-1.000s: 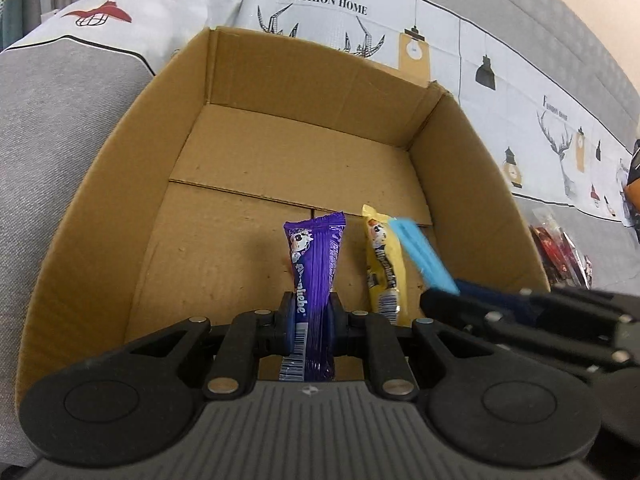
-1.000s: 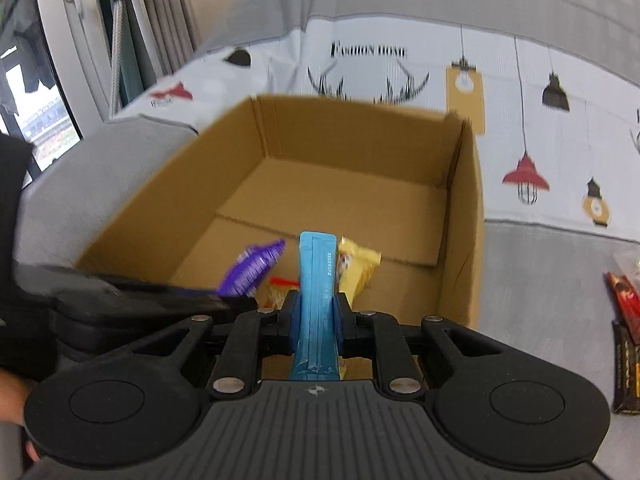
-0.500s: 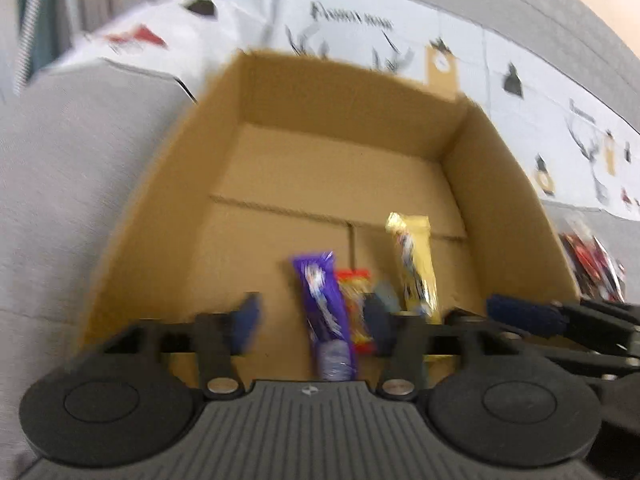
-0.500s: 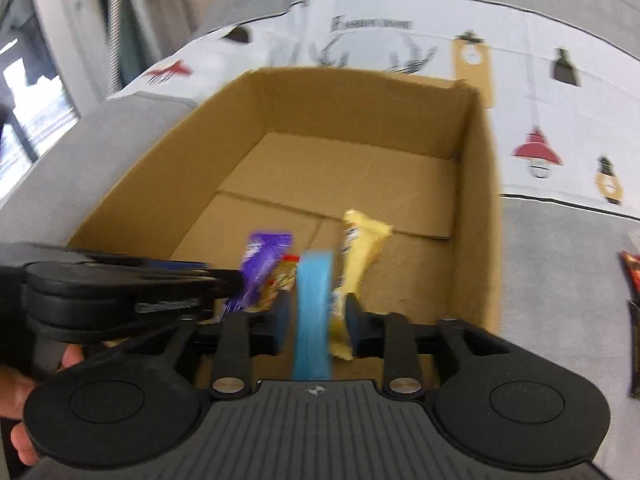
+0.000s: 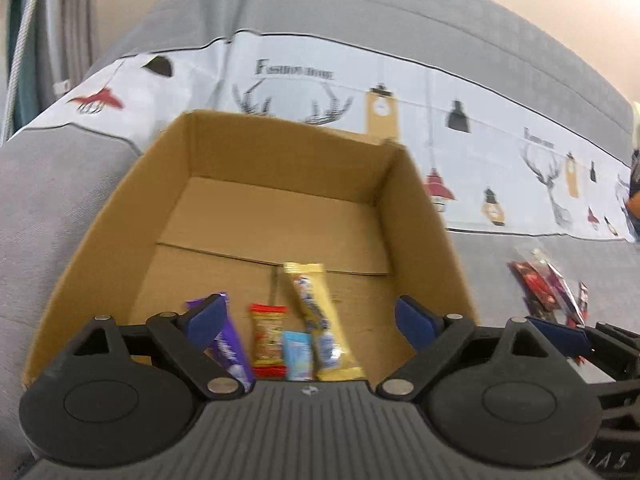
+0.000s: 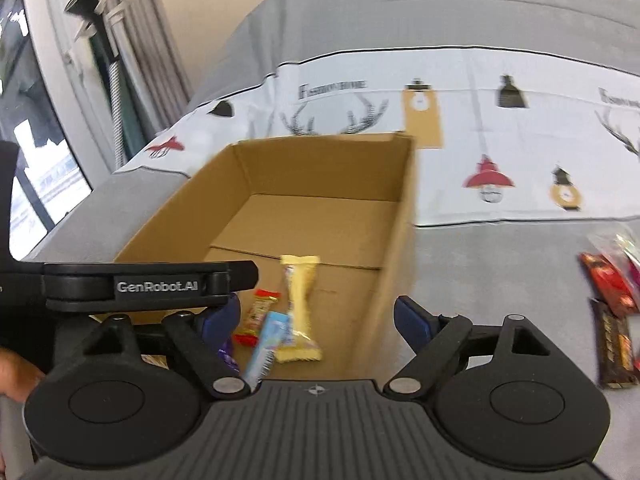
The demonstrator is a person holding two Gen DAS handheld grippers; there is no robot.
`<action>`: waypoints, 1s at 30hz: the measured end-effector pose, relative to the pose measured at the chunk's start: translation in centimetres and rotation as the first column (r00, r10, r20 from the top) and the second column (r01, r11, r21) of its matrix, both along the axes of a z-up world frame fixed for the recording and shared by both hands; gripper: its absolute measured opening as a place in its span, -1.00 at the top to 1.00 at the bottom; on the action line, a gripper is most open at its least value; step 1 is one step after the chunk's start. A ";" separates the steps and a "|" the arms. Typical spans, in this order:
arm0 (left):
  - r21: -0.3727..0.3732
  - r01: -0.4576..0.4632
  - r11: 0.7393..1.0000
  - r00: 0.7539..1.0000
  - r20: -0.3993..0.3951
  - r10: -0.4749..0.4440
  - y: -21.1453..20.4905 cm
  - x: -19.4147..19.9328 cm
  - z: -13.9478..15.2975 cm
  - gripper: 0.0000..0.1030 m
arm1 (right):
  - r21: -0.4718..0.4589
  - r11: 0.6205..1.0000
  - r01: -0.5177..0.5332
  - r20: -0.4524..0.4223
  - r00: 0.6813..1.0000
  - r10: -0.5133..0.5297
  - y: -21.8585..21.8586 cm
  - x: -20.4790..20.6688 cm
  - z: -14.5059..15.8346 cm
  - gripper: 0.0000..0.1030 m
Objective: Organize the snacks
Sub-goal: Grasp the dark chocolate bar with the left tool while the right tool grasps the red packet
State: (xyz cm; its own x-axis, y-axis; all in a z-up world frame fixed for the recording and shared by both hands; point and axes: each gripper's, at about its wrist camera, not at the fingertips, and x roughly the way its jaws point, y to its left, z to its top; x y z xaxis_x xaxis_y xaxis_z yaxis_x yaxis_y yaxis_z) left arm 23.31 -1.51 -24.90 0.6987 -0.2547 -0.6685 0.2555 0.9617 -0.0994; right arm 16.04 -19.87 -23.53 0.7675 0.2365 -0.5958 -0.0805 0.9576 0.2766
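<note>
Snacks are landing: purple bar [image 5: 228, 350], red packet [image 5: 267, 336], blue stick [image 5: 298, 354] and yellow bar [image 5: 316, 320] lie at the cardboard box's [image 5: 100, 232] near end. My left gripper [image 5: 310, 320] and right gripper [image 6: 316, 316] gape empty. Red and brown packets [image 6: 610, 304] wait right of the box.

— What is seen behind, toward twelve o'clock?
— A grey sofa [image 5: 360, 12] is draped with a white printed cloth [image 5: 460, 128] on which antlers, lamps and lettering are shown.
— And at ten o'clock?
— In the right wrist view a window [image 6: 36, 152] is seen, with striped curtains [image 6: 132, 52] hung beside it.
</note>
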 end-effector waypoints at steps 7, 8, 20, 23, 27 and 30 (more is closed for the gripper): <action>-0.006 0.090 0.996 0.995 0.044 -0.089 -5.6 -3.3 0.4 -0.82 | 0.083 0.988 0.133 0.007 0.991 -0.134 -6.8 -3.9 -0.5 -0.66; -0.010 0.105 0.994 0.993 0.053 -0.104 -6.5 -3.7 0.6 -0.82 | 0.093 0.985 0.148 0.013 0.989 -0.150 -7.8 -4.4 -0.5 -0.66; 0.001 0.330 0.944 0.944 -0.025 -0.330 -20.7 -6.3 -2.2 -0.82 | 0.142 0.935 0.324 0.026 0.943 -0.331 -21.5 -10.6 -3.1 -0.65; 0.008 0.355 0.935 0.933 -0.062 -0.354 -24.3 -5.8 -3.9 -0.82 | 0.112 0.932 0.346 0.023 0.936 -0.350 -24.2 -11.2 -5.1 -0.64; 0.006 0.384 0.923 0.919 -0.096 -0.382 -28.4 -4.9 -6.4 -0.82 | 0.102 0.919 0.382 -0.050 0.924 -0.379 -27.6 -10.9 -9.1 -0.37; 0.005 0.395 0.918 0.911 -0.130 -0.391 -31.0 -3.6 -8.5 -0.82 | 0.192 0.889 0.416 -0.090 0.909 -0.407 -29.8 -10.5 -11.3 -0.23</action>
